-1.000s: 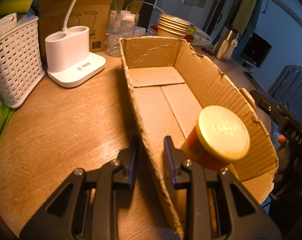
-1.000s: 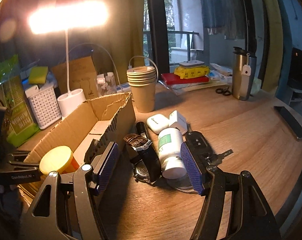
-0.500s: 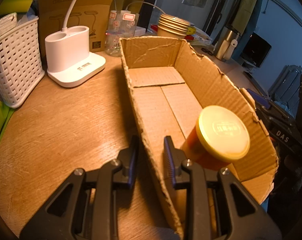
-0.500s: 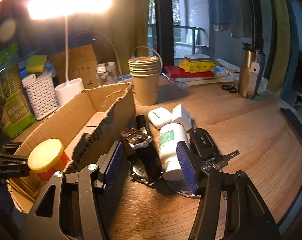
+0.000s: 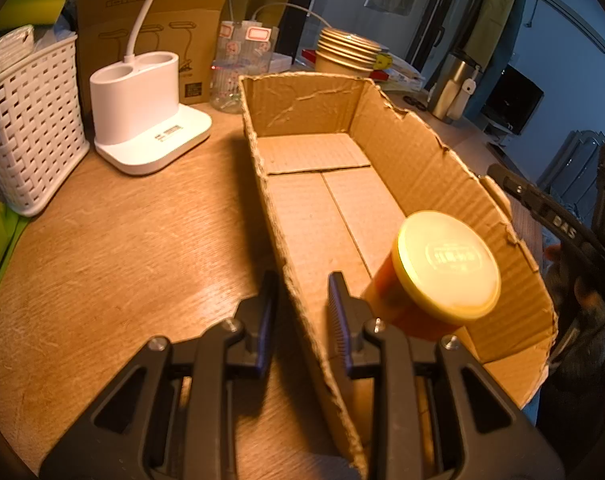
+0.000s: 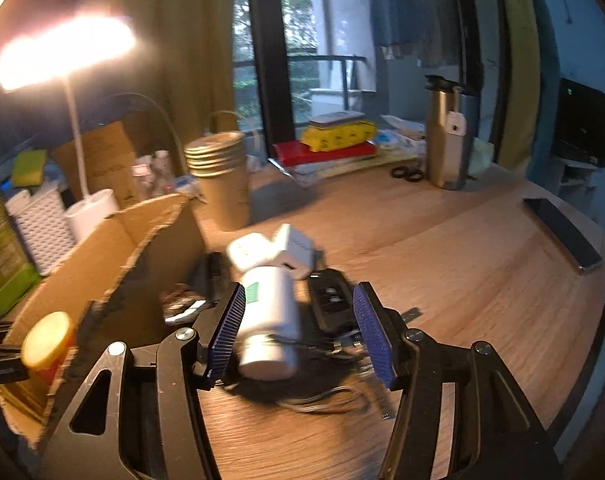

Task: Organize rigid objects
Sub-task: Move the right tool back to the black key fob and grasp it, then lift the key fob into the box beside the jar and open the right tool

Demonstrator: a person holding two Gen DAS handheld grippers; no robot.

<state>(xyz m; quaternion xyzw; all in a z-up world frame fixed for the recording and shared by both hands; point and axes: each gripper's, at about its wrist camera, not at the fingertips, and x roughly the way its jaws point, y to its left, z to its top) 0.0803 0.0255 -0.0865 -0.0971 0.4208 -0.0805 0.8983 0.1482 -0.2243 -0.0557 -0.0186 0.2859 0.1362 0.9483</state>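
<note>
The left tool (image 5: 298, 312) straddles the near wall of the cardboard box (image 5: 302, 104), clenched on it; one yellow-lidded jar (image 5: 442, 268) stands inside, just right of its fingers; the right tool (image 6: 298, 332) is released, spread around one white bottle (image 6: 268, 320) lying on the bench (image 6: 462, 264); only the right view shows one key fob (image 6: 332, 304) beside the bottle.
</note>
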